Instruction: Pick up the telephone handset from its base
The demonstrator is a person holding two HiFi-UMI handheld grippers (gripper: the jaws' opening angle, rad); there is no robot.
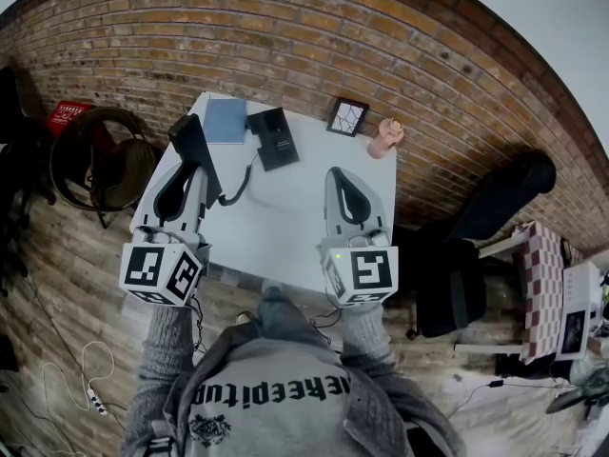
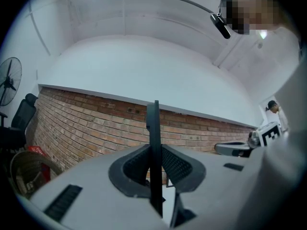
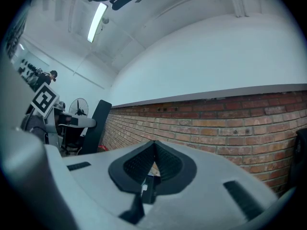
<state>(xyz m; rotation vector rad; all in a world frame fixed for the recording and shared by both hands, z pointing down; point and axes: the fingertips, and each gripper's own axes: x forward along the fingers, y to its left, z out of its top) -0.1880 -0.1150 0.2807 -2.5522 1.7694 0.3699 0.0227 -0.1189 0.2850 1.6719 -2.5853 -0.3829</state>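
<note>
Above the white table, left of the telephone base, the handset is off its cradle, pinched edge-on by the left gripper. The right gripper is pressed together, empty. The handset looks rigid, light and smooth (likely slippery), so mid-shaft suits; the cord may tug.

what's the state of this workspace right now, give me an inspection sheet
surface: white table, near half bare
job's things: telephone handset off the base, upright between the left jaws
clutter: blue pad, picture frame, pink object along the far edge
grippers: left gripper shut on the handset; right gripper shut, nothing in it
cables: cord links handset and base; power strip on the floor
surroundings: brick wall, black chair
</note>
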